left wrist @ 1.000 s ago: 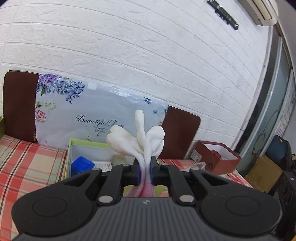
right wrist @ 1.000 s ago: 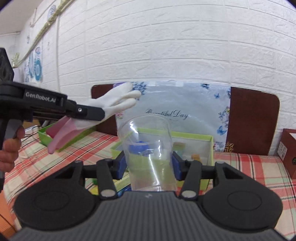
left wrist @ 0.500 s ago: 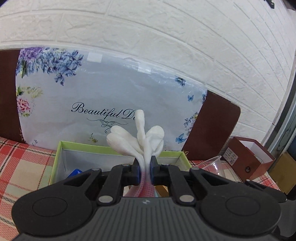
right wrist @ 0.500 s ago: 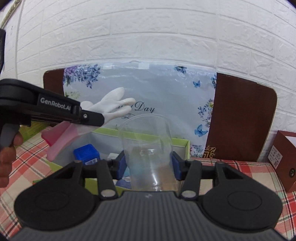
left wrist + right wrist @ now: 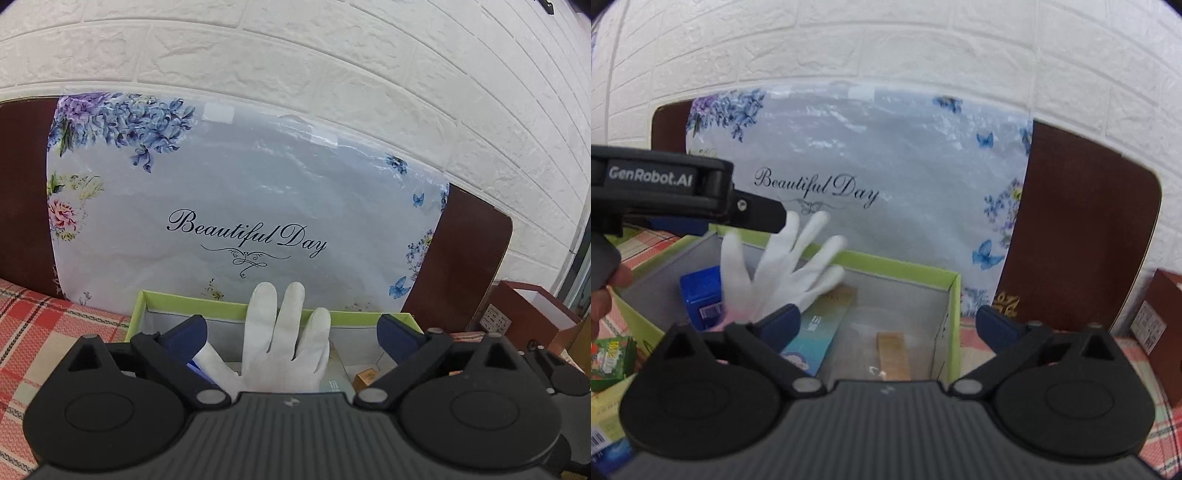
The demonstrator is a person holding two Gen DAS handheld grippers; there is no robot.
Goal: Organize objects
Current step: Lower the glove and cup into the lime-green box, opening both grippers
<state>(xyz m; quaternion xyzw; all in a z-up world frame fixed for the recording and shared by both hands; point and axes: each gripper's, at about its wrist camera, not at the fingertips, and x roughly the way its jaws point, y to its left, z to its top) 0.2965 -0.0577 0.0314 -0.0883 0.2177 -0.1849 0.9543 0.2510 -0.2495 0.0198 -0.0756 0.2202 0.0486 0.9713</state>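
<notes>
Above the green-rimmed box (image 5: pixel 901 264), both grippers' jaws are opening: the left gripper (image 5: pixel 291 334) frees a soft white glove (image 5: pixel 284 343); the right gripper (image 5: pixel 886 325) holds nothing.

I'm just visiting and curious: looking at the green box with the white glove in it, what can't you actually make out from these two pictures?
- Glove cuff: left wrist view, hidden behind the gripper body.
- Clear cup: right wrist view, only a faint blurred sheen on the green box floor.
- Blue carton: right wrist view, print too blurred to read; barely visible in the left wrist view.
- Small green packet: cut off by the left edge.
</notes>
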